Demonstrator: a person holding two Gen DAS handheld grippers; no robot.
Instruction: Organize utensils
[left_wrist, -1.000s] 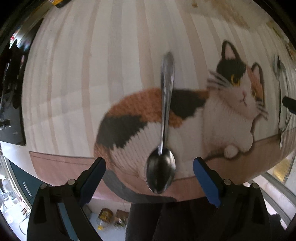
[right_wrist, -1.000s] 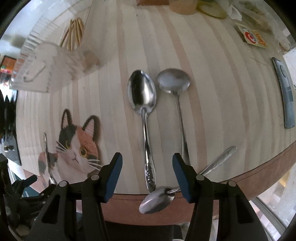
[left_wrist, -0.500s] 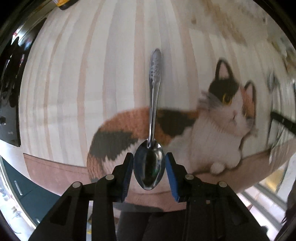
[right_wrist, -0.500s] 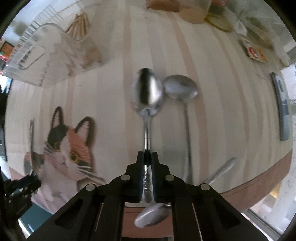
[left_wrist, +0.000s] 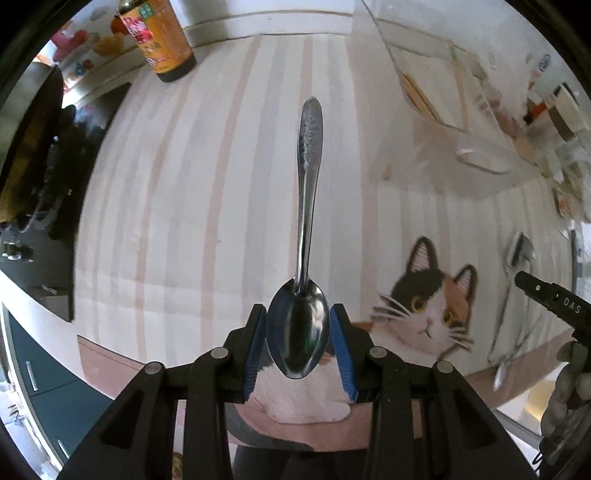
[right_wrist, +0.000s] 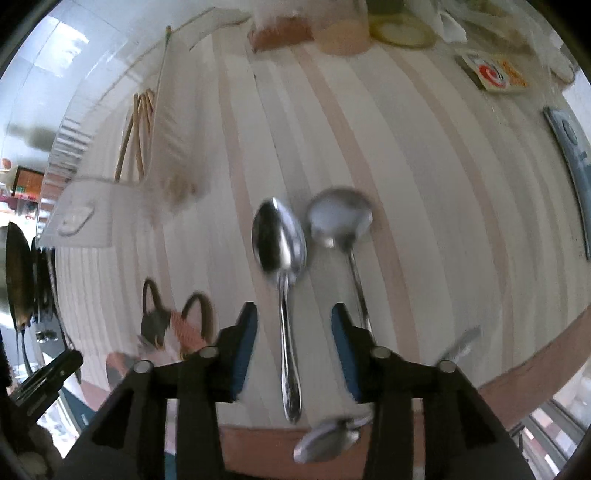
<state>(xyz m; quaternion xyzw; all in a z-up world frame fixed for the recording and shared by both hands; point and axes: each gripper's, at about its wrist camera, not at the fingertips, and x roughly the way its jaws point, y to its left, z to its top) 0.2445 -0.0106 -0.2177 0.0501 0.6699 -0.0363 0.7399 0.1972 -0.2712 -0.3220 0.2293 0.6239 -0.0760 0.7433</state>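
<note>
My left gripper (left_wrist: 298, 338) is shut on the bowl of a steel spoon (left_wrist: 308, 206) and holds it above the striped cloth, handle pointing away. My right gripper (right_wrist: 293, 349) is open, its blue pads either side of the handle of a large spoon (right_wrist: 282, 258) lying on the cloth. A round-bowled ladle spoon (right_wrist: 340, 219) lies just right of it. A third spoon (right_wrist: 328, 441) lies at the table's front edge. A clear plastic organizer box (right_wrist: 110, 177) holding wooden chopsticks (right_wrist: 138, 122) stands at the back left; it also shows in the left wrist view (left_wrist: 443, 122).
A sauce bottle (left_wrist: 162, 40) stands at the far edge. A cat picture (left_wrist: 428, 314) is printed on the cloth. Jars and a cup (right_wrist: 343, 33), a card (right_wrist: 495, 74) and a grey device (right_wrist: 572, 162) sit at the back right. The right gripper's tip (left_wrist: 550, 299) shows at right.
My left gripper has lifted the spoon off the cloth and swung toward the organizer box. My right gripper, shut on the large spoon's handle half a second ago, has opened; the spoon lies between its pads.
</note>
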